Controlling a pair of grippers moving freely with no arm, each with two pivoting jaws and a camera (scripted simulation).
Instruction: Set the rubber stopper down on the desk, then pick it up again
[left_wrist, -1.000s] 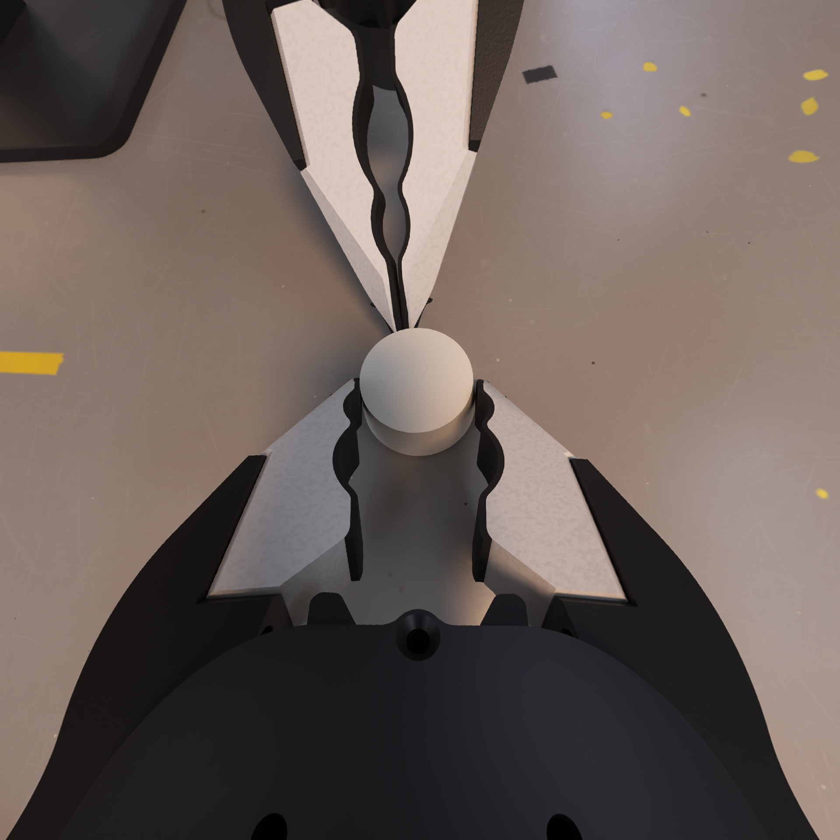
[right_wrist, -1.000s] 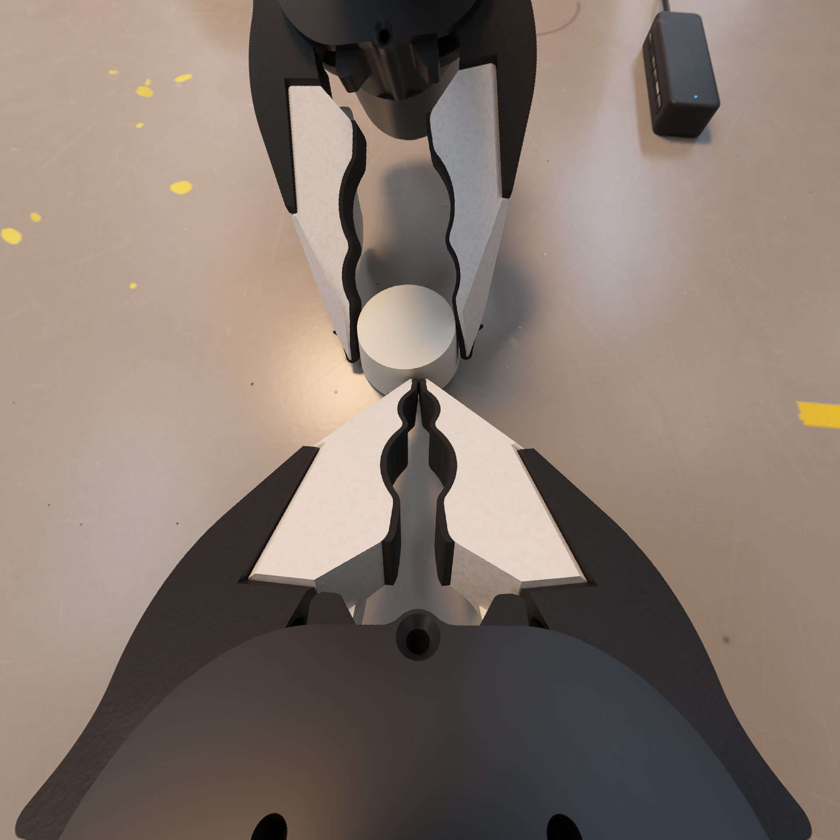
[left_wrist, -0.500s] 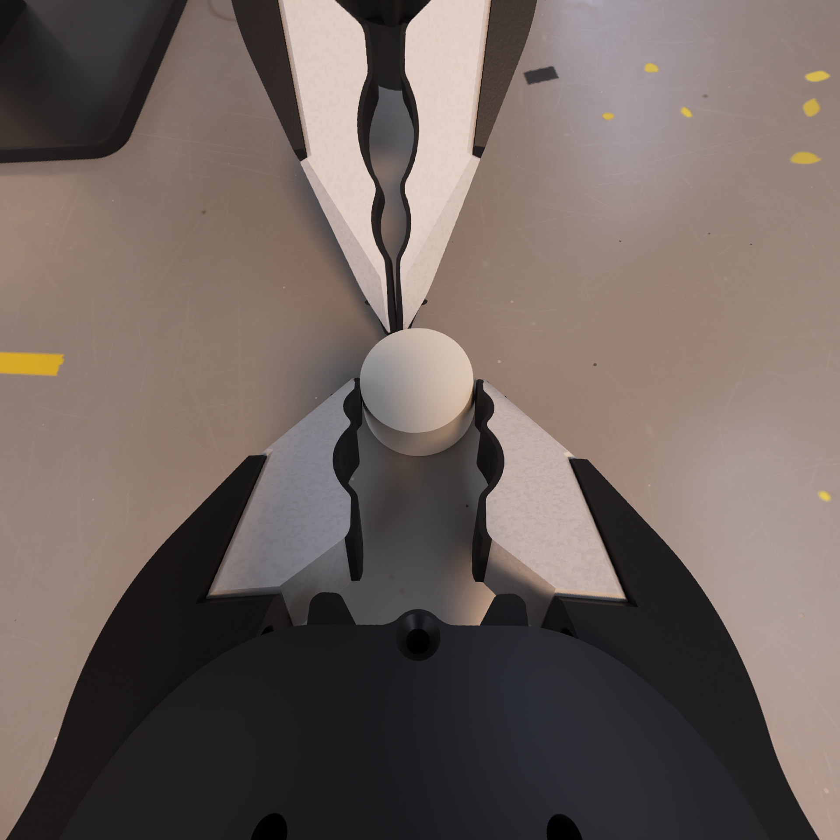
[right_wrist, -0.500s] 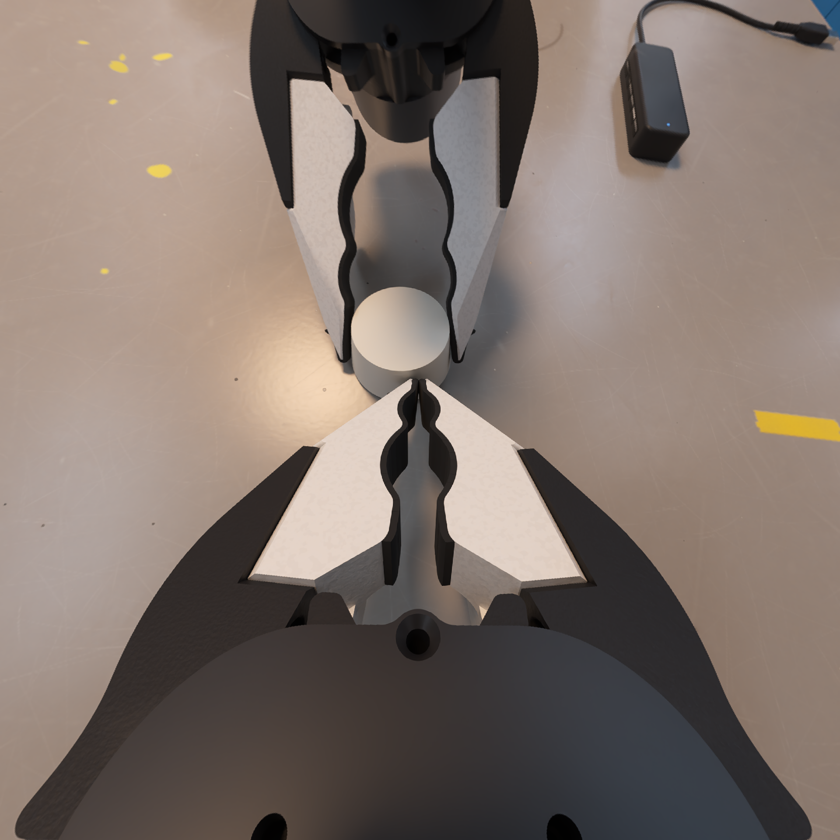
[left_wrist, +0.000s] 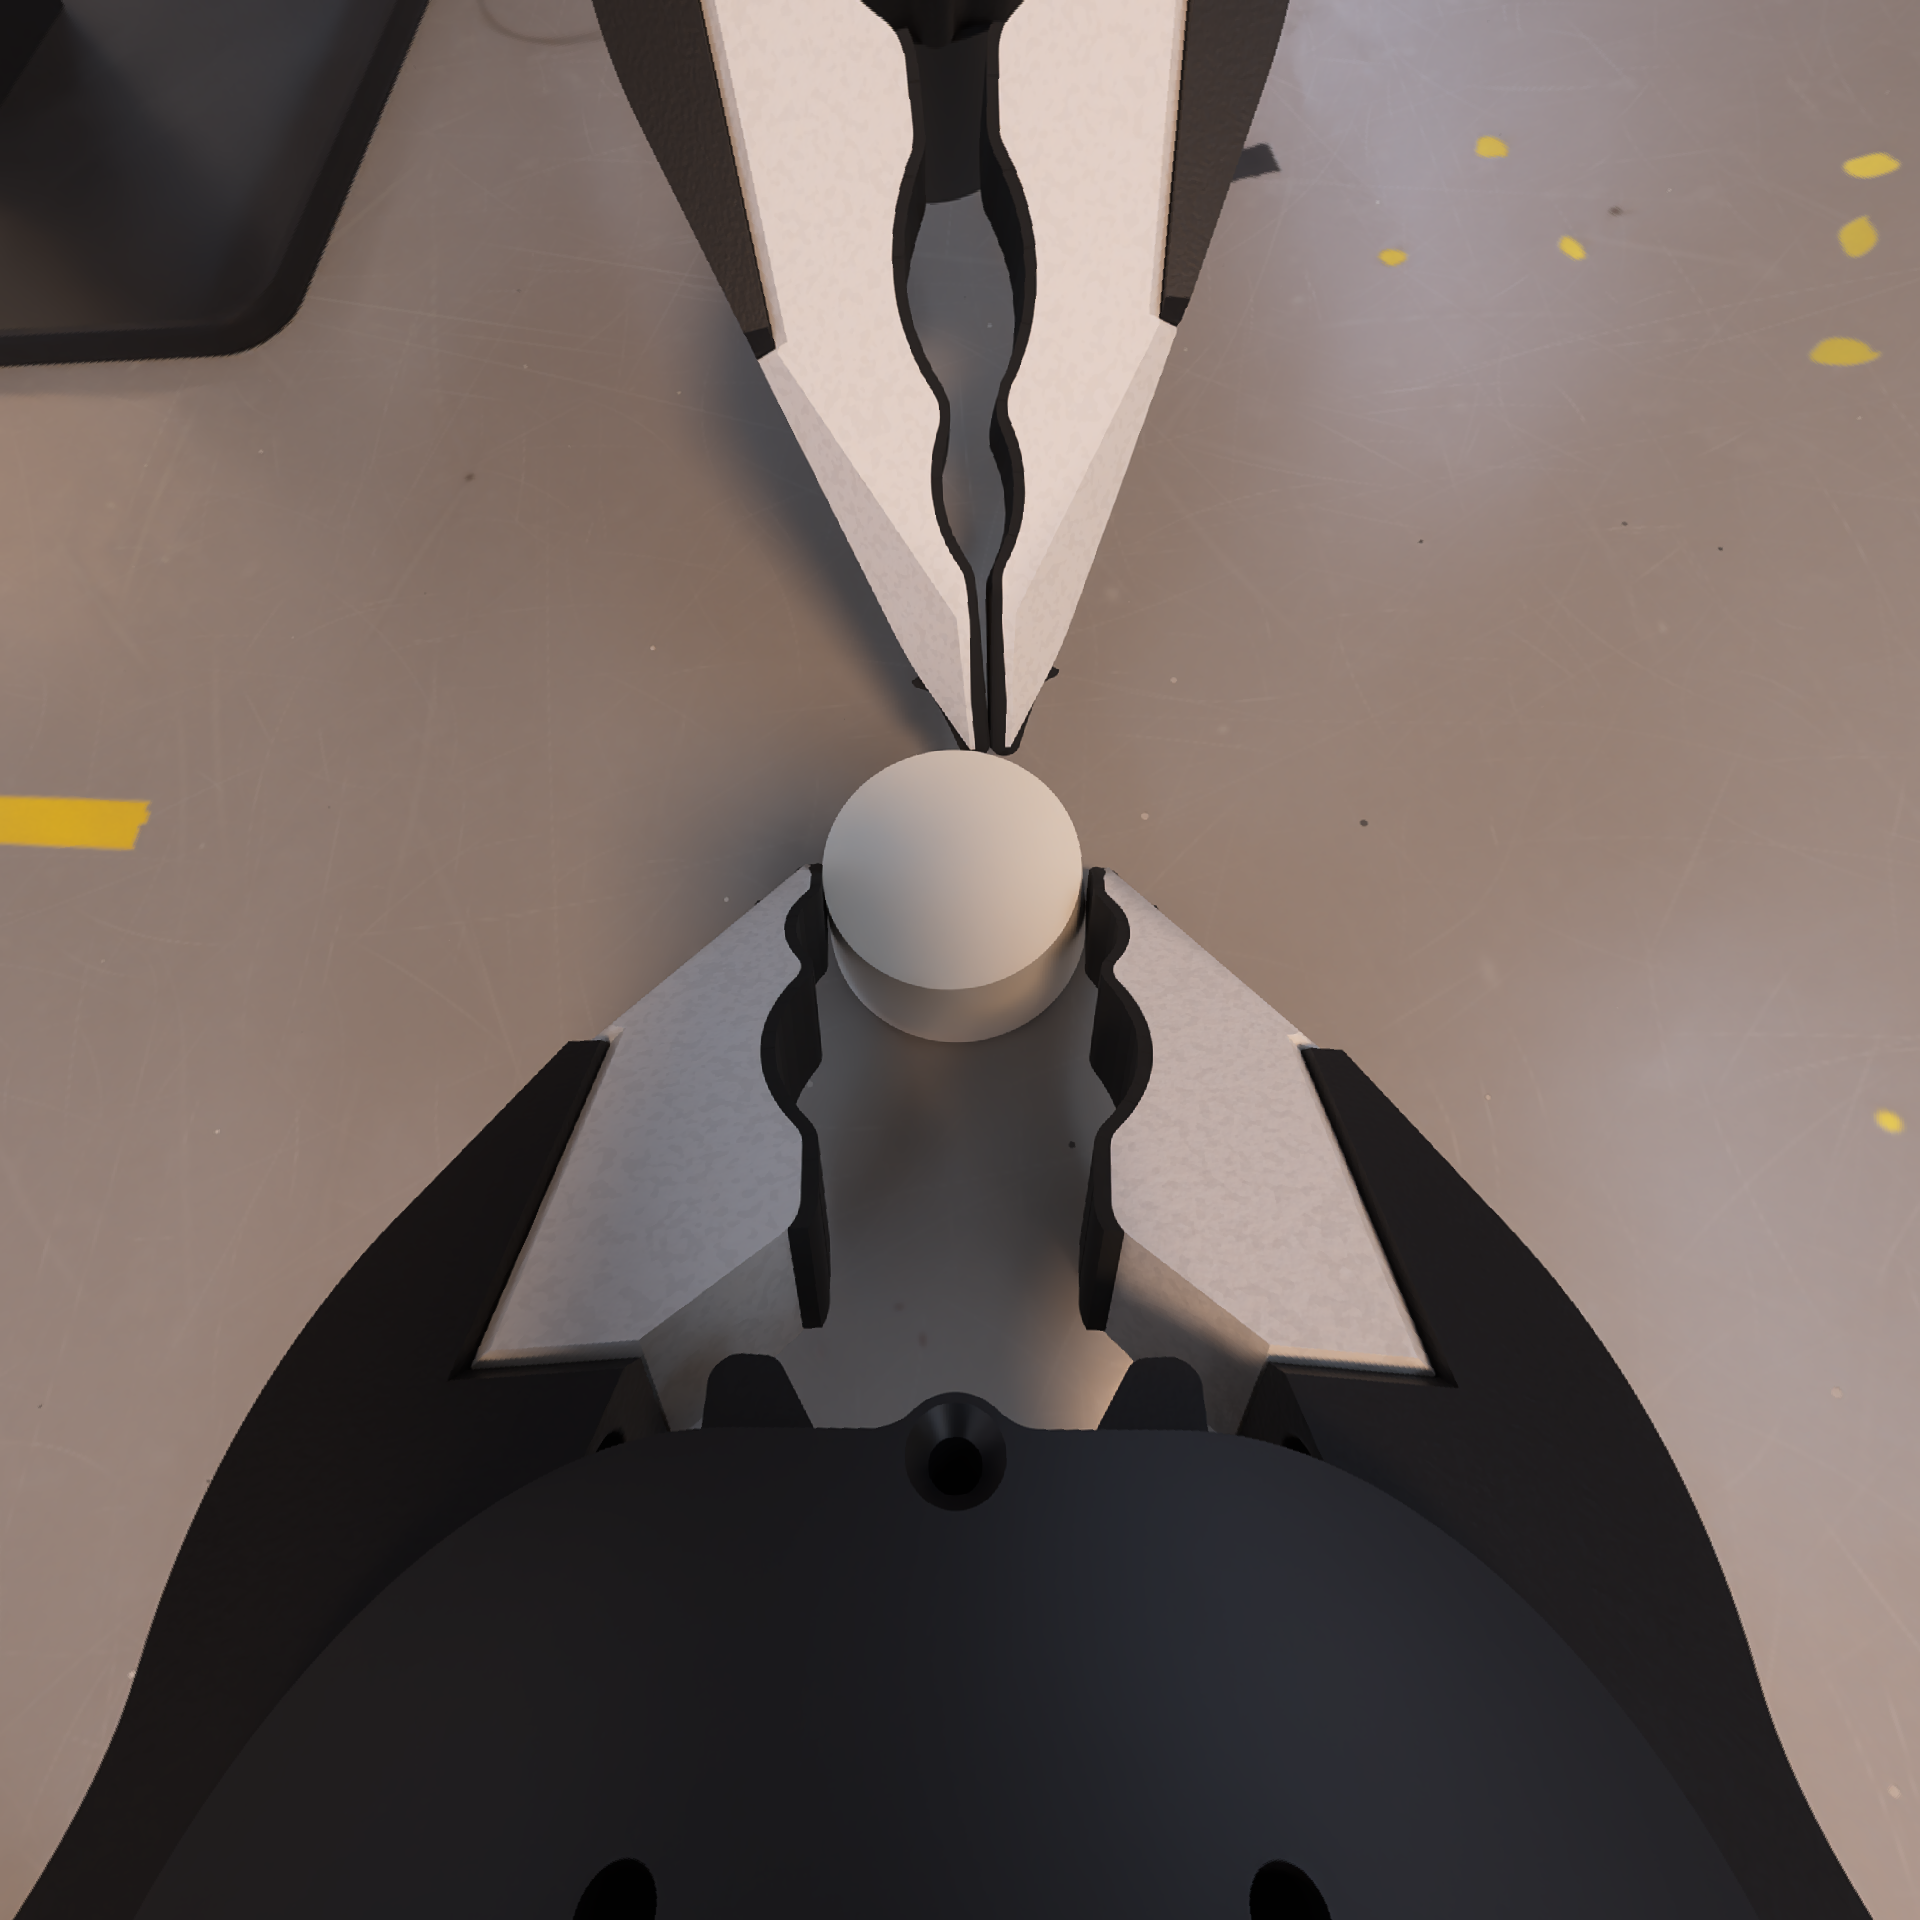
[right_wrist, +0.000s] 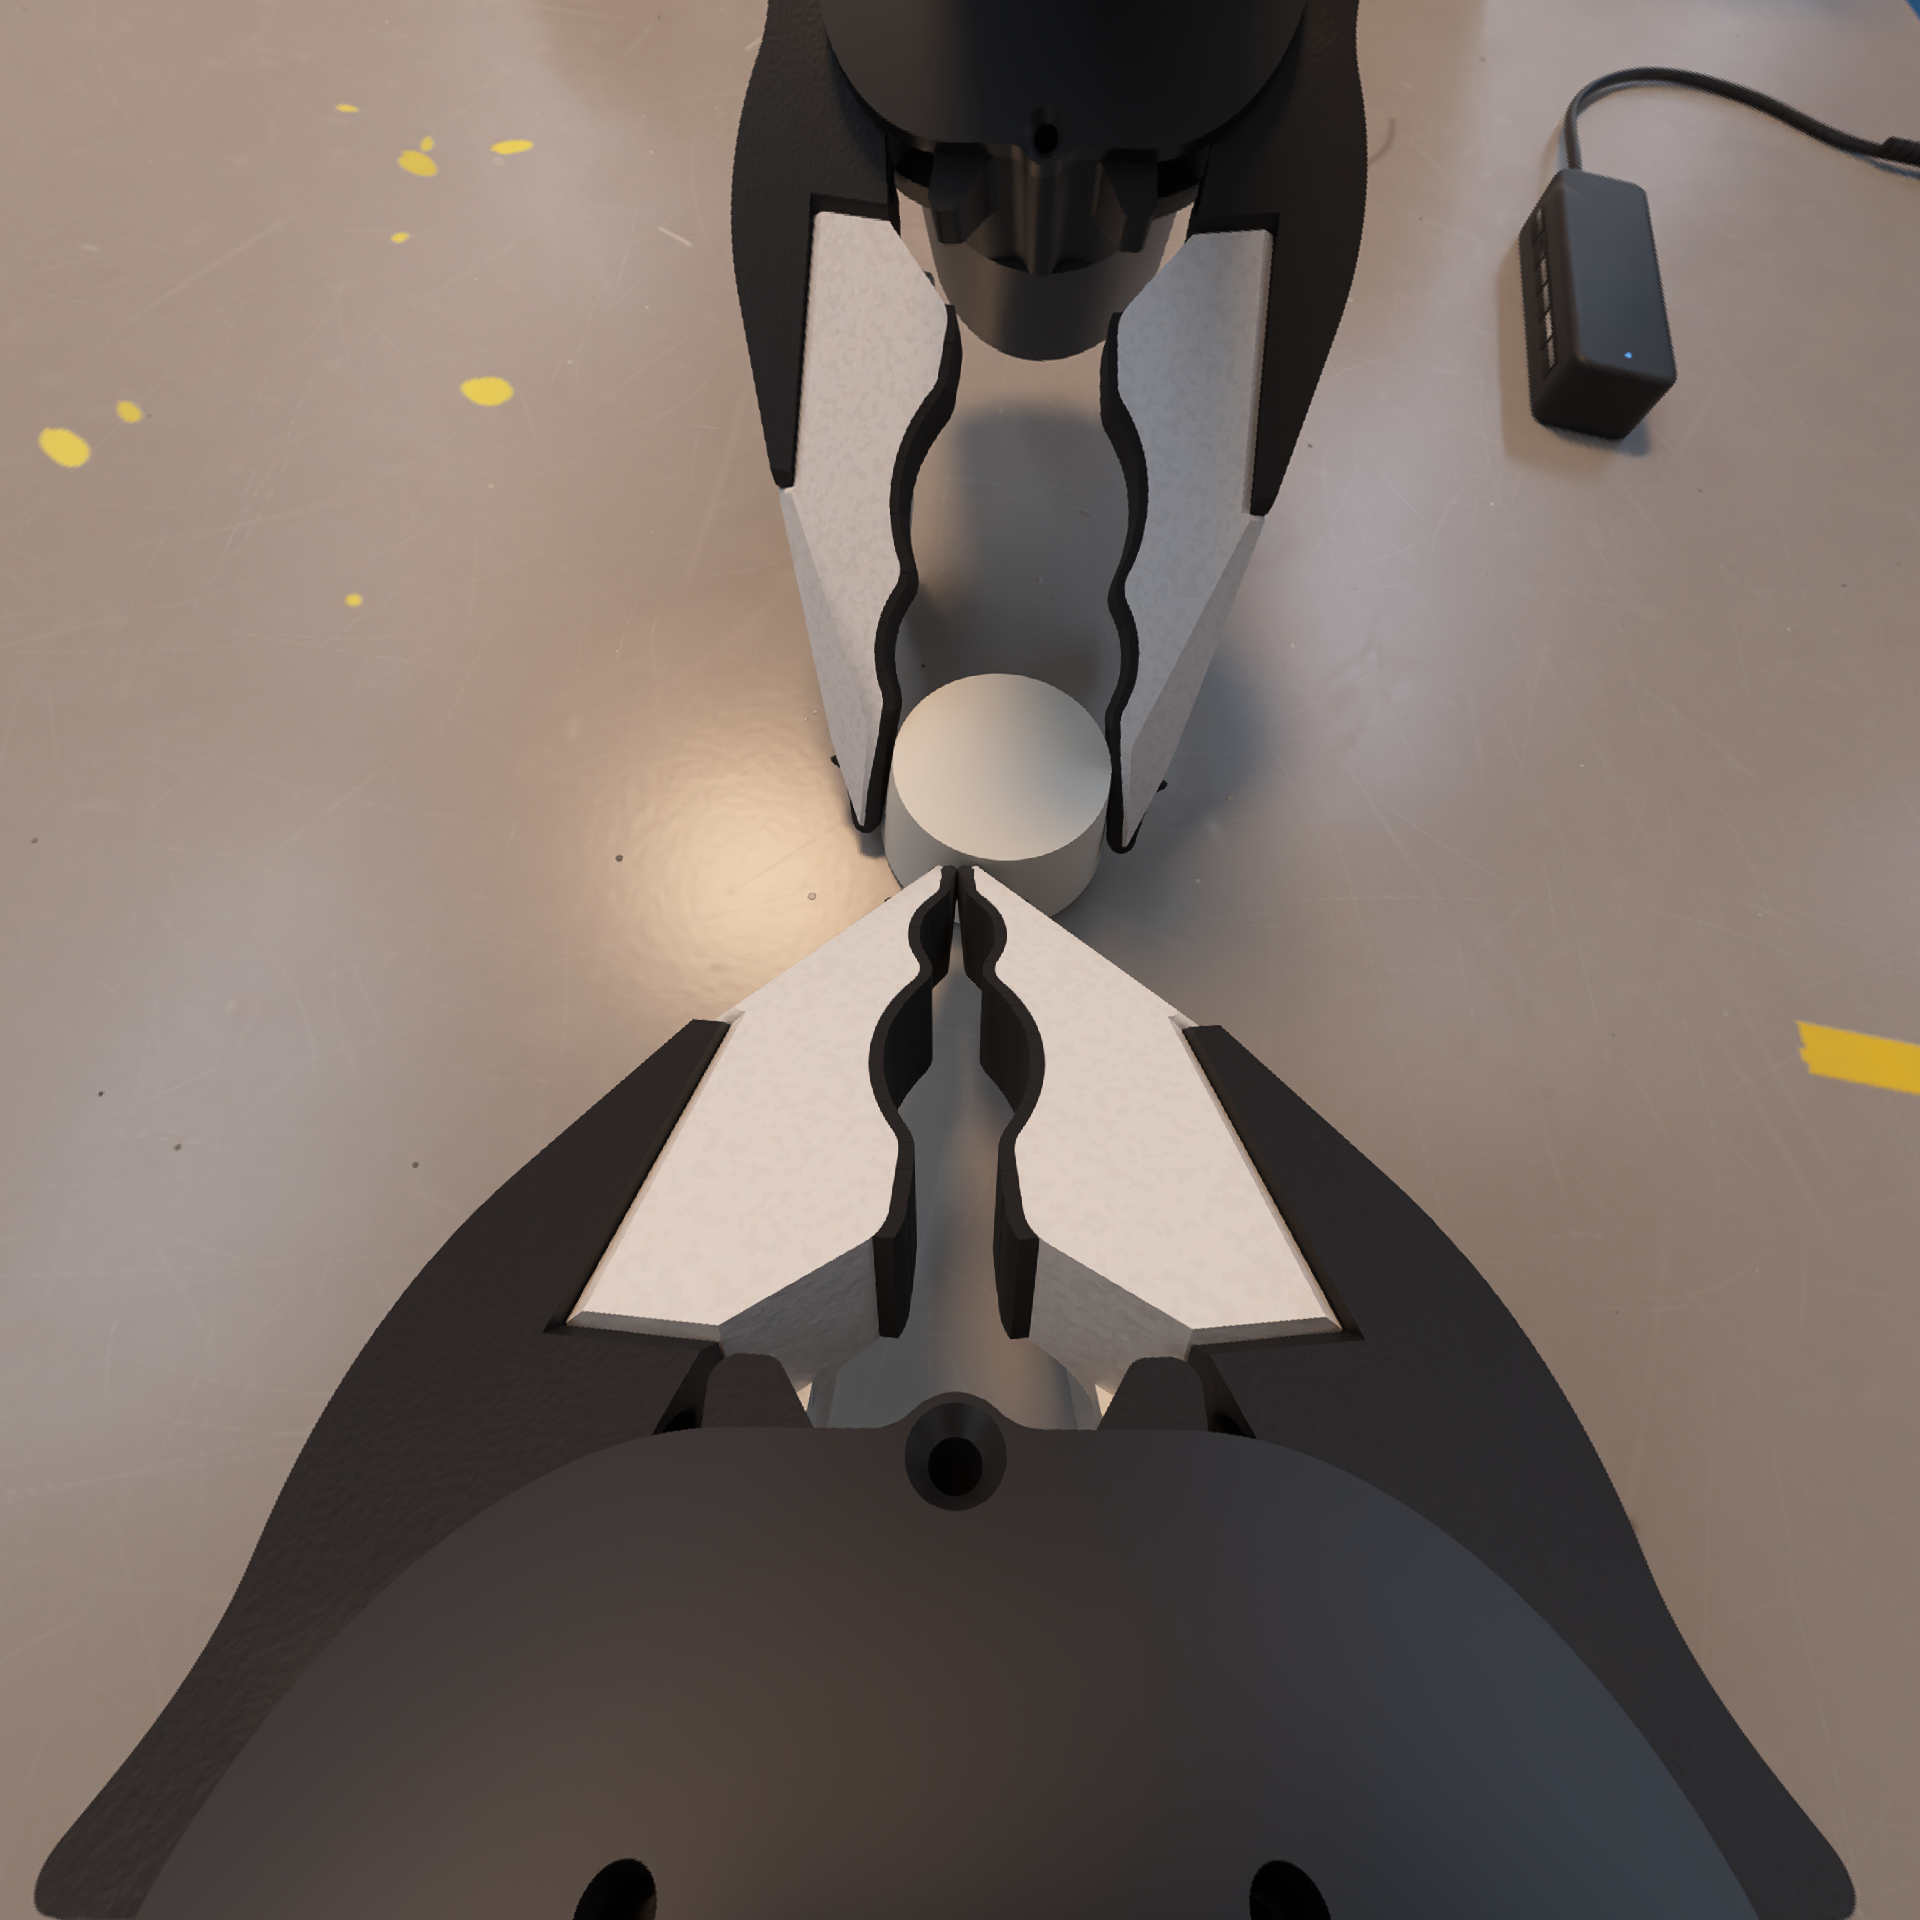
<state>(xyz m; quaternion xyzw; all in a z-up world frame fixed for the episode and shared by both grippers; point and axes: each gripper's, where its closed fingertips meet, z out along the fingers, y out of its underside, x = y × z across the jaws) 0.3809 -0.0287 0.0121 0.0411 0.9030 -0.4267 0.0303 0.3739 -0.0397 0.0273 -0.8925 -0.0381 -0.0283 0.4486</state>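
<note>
Since a moment ago, my right gripper (right_wrist: 954, 871) has backed off a little and turned, fingers pinched together on nothing, tips just beside the rubber stopper (left_wrist: 952, 883). My left gripper (left_wrist: 952, 881) squeezes the stopper's round sides, so left is the closer one. Past them lies the desk (left_wrist: 1507, 727); I can't tell if the stopper touches it.

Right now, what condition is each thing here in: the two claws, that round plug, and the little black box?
left gripper: shut on the rubber stopper, fingers at its sides.
right gripper: shut, holding nothing, tips right by the stopper.
rubber stopper: upright, flat face up; whether it touches the desk cannot be told.
black box: lying flat on the desk, cable attached, small blue light on.
</note>
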